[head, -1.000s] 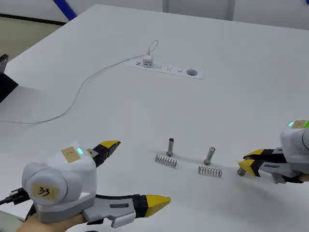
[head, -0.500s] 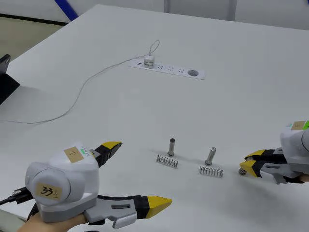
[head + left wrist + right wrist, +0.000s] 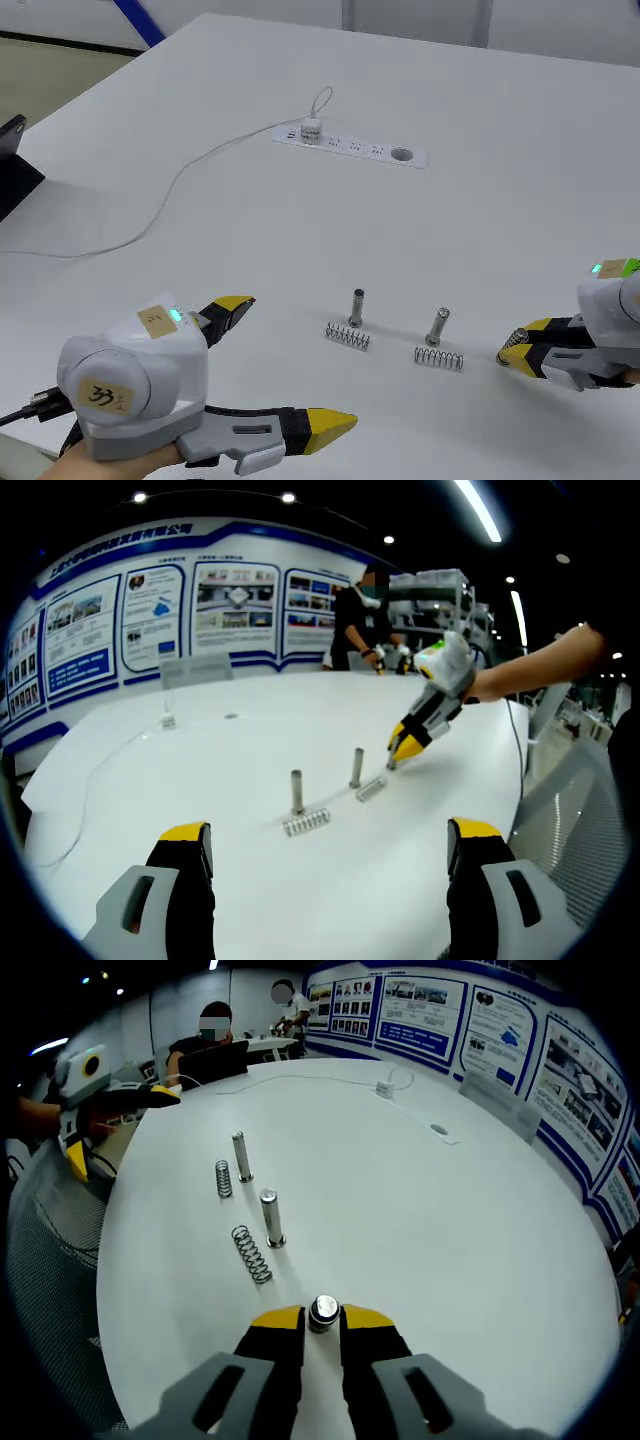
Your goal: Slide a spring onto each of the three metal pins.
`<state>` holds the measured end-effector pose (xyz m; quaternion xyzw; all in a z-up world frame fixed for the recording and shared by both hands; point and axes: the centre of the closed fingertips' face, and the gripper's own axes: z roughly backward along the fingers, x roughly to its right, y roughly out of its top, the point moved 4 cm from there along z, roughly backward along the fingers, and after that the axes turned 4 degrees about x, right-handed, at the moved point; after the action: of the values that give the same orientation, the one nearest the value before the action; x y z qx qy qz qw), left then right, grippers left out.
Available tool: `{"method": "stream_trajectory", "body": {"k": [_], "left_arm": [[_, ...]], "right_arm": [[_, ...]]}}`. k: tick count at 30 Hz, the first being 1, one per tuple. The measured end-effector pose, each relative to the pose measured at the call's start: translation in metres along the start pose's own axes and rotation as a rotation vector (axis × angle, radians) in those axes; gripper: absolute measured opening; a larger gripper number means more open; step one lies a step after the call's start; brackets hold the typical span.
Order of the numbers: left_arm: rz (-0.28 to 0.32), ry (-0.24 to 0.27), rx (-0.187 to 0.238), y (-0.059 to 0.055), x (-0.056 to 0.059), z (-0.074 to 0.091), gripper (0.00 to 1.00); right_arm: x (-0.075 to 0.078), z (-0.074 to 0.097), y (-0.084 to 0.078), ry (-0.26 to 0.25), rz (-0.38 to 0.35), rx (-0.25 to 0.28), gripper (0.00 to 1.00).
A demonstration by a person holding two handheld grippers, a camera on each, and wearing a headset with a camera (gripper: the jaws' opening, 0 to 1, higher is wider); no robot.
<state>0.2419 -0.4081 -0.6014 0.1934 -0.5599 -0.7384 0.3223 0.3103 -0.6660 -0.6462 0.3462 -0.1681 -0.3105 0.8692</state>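
Right gripper point(image 3: 522, 343): the jaws are closed on the third pin point(image 3: 323, 1311), whose round head is seen between the yellow tips.
Change at the tips: half a second ago this pin was seen just ahead of the tips, low on the table point(image 3: 450, 230). It is now caught between them and leans over.
Spring on the third pin: something like coils is seen round its shank in the head view, but it is too small for this to be told for certain.
Middle pin point(image 3: 438, 323): it stands upright and bare. The middle spring point(image 3: 438, 358) lies flat just beside its foot, as before.
Far pin point(image 3: 357, 305): it is also upright and bare, with the far spring point(image 3: 347, 336) lying just beside it, unmoved.
Left gripper point(image 3: 282, 365): it is held wide open with nothing between the jaws, well apart from the pins, as it was a second ago.
Meaning for the task: only the third pin has been handled. Two springs are judged still to be threaded, so well under half of the work looks done.
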Motion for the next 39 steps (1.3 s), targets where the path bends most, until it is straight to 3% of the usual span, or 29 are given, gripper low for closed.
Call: {"method": "stream_trajectory", "body": {"k": [12,22,30,35,39], "left_arm": [[-0.001,-0.008,-0.007,-0.001,0.002,0.0,1.0],[0.019,0.007,-0.003,-0.001,-0.002,0.001,0.99],[0.014,0.001,-0.009,-0.002,-0.001,0.0,0.99],[0.017,0.002,-0.01,-0.002,-0.001,0.0,0.99],[0.02,0.003,-0.013,-0.003,-0.002,0.0,0.99]], "right_arm": [[0.002,0.018,0.008,-0.037,-0.021,0.058,0.22],[-0.005,0.032,0.025,-0.057,0.039,0.129,0.23],[-0.026,0.032,0.047,-0.003,0.086,0.189,0.23],[-0.045,0.016,0.044,0.048,0.09,0.169,0.23],[-0.056,0.001,0.035,0.087,0.122,0.123,0.23]]}}
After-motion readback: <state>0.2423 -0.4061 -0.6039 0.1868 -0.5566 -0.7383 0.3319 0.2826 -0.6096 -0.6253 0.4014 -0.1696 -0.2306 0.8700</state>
